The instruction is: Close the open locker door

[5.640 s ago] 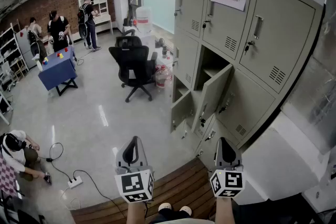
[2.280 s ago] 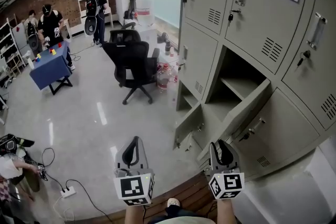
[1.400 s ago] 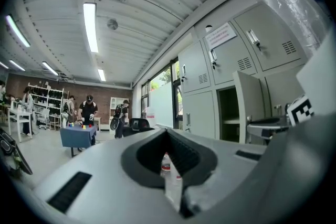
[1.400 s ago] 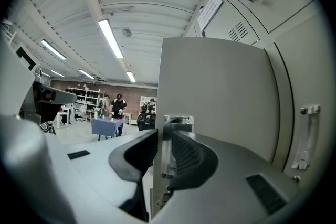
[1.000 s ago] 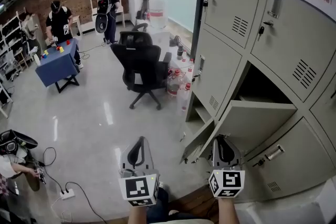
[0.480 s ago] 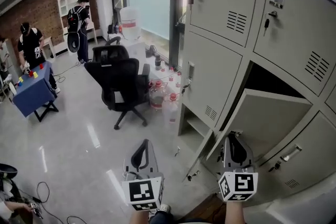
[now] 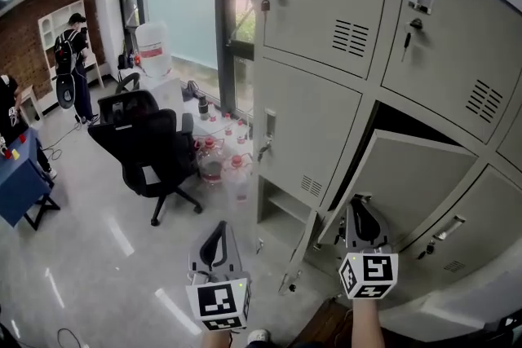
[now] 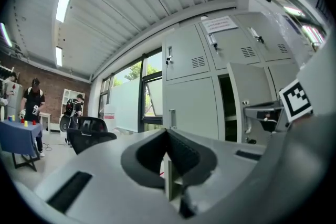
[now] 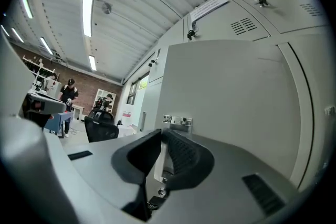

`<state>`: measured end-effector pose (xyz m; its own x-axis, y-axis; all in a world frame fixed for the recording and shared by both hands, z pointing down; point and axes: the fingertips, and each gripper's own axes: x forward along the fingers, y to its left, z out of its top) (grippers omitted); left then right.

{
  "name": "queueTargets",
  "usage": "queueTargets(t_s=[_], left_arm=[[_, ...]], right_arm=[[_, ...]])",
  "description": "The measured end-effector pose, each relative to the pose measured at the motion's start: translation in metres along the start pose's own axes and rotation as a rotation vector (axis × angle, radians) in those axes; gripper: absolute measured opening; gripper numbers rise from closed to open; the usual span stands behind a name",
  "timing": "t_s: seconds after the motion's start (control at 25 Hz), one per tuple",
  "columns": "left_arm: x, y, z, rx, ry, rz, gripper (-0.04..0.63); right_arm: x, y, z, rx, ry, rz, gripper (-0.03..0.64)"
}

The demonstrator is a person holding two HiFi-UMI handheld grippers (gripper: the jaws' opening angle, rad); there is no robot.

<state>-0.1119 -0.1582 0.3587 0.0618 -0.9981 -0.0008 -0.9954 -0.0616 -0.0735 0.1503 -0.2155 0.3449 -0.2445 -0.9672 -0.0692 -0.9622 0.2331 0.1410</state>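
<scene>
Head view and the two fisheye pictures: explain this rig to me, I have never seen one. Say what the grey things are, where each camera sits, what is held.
No robot here: a person holds a two-jaw gripper in each hand. In the head view, from a camera on the person's head, the left gripper and right gripper point forward; the marker cubes are part of them. The other two pictures come from cameras riding on each gripper, looking along its jaws. Both pairs of jaws are together and hold nothing. The right gripper faces the open locker door close up; whether it touches I cannot tell. A lower door stands ajar. On the floor are a black office chair and water bottles.
</scene>
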Motion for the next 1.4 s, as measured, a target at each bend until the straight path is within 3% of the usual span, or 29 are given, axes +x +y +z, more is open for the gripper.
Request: queueTargets(t_s=[0.32, 1.4], left_arm=[[0.031, -0.003, -0.003, 0.014, 0.001, -0.090, -0.002], [0.116, -0.055, -0.003, -0.012, 0.011, -0.154, -0.002]], right_arm=[[0.031, -0.014, -0.002, -0.001, 0.021, -0.092, 0.054], [0.081, -0.051, -0.012, 0.060, 0.019, -0.172, 0.046]])
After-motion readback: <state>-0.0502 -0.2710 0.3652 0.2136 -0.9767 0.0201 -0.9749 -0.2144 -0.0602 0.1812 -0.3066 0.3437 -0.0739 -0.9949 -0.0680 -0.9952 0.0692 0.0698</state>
